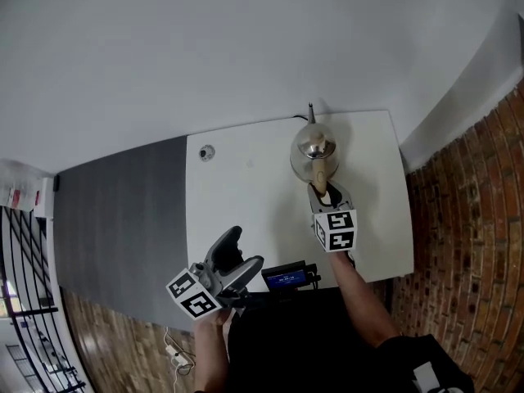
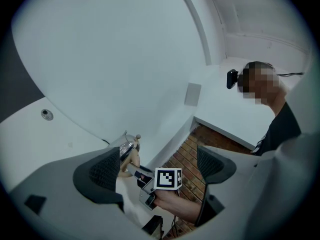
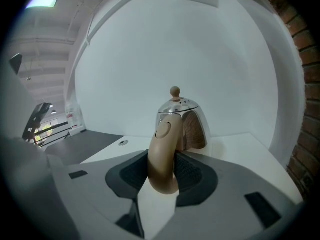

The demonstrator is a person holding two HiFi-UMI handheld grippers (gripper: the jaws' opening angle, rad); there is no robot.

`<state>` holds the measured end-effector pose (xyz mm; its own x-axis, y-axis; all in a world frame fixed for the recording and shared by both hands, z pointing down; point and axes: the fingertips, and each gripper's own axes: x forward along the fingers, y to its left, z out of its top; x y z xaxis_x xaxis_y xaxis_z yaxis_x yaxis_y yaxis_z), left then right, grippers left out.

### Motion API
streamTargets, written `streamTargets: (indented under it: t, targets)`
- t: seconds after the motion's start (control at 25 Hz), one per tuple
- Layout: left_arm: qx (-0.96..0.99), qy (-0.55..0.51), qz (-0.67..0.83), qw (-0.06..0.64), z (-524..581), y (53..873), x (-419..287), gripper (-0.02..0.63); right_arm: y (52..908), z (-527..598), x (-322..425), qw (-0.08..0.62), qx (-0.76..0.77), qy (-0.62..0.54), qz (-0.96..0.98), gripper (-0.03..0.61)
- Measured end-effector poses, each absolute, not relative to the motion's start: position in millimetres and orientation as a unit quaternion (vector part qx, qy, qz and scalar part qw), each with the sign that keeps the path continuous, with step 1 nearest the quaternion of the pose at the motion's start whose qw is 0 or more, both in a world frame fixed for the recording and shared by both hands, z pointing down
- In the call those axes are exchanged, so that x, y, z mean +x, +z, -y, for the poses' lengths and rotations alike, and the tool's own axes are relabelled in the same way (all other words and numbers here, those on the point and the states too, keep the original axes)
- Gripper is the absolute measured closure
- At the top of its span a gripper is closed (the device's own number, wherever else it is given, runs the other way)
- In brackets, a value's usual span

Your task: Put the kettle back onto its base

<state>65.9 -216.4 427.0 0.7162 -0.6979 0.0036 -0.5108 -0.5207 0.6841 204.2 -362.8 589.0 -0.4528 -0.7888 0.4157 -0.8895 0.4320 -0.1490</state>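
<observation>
A shiny chrome kettle (image 1: 313, 147) with a round wooden knob stands at the back right of the white table (image 1: 246, 203). My right gripper (image 1: 325, 193) is shut on its tan handle (image 3: 162, 154), and both dark pads press the handle's sides. The kettle (image 3: 182, 119) is upright. A thin dark cord (image 2: 104, 142) runs along the table to its foot; I cannot make out the base beneath it. My left gripper (image 1: 244, 250) hangs open and empty near the table's front edge, its jaws wide apart and aimed across at the kettle (image 2: 127, 146) and the right gripper (image 2: 132, 168).
A small round metal fitting (image 1: 206, 151) sits in the table's back left corner. A dark device with a blue screen (image 1: 286, 277) lies at the front edge. A brick wall (image 1: 467, 219) stands right of the table, and dark grey floor (image 1: 115, 219) lies to its left.
</observation>
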Motion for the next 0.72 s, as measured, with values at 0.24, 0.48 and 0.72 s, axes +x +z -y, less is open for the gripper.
streamTargets:
  t: [0.24, 0.48, 0.72]
  targets:
    - [0.847, -0.132, 0.376, 0.352, 199, 435, 68, 0.126, 587, 363, 203, 0.136, 0.492, 0.18, 0.841, 0.434]
    - [0.841, -0.134, 0.387, 0.353, 187, 434, 65, 0.126, 584, 361, 205, 0.131, 0.49, 0.177, 0.843, 0.434]
    - [0.852, -0.146, 0.371, 0.34, 181, 423, 58, 0.126, 578, 345, 220, 0.129, 0.515, 0.175, 0.829, 0.434]
